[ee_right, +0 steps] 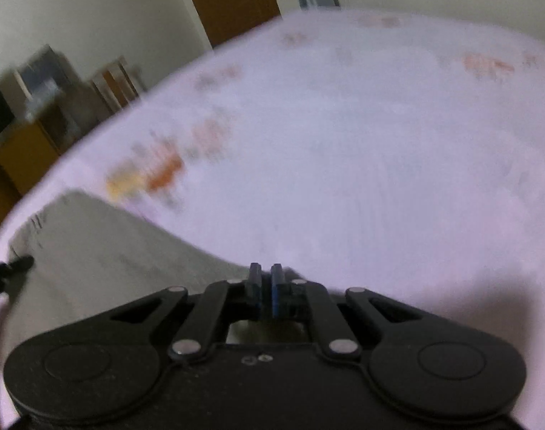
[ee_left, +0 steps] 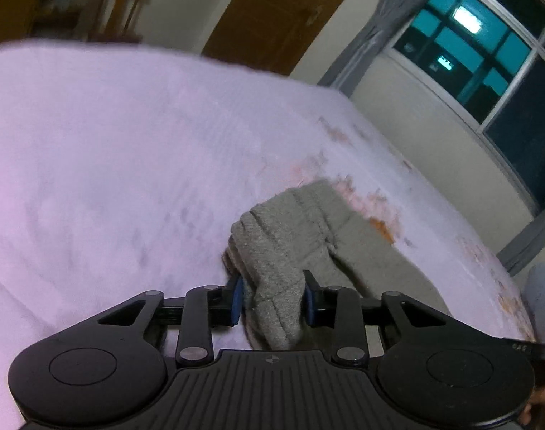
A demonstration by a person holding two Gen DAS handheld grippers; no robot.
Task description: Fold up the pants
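Observation:
Grey knit pants (ee_left: 290, 240) lie on a pale lilac bed sheet (ee_left: 111, 150). My left gripper (ee_left: 272, 297) is shut on a bunched ribbed end of the pants, with the fabric standing up between its blue pads. In the right wrist view the pants (ee_right: 104, 251) spread to the left over the sheet (ee_right: 362, 150). My right gripper (ee_right: 266, 286) has its fingers nearly together at the pants' edge; blur hides whether cloth is pinched. The left gripper's tip (ee_right: 20, 263) shows at the far left, touching the pants.
The sheet has orange printed patches (ee_left: 380, 222). A brown door (ee_left: 279, 10), a window with grey curtains (ee_left: 487, 46) and a wooden rack (ee_left: 125, 3) stand beyond the bed. Wooden furniture (ee_right: 32, 150) sits left of the bed.

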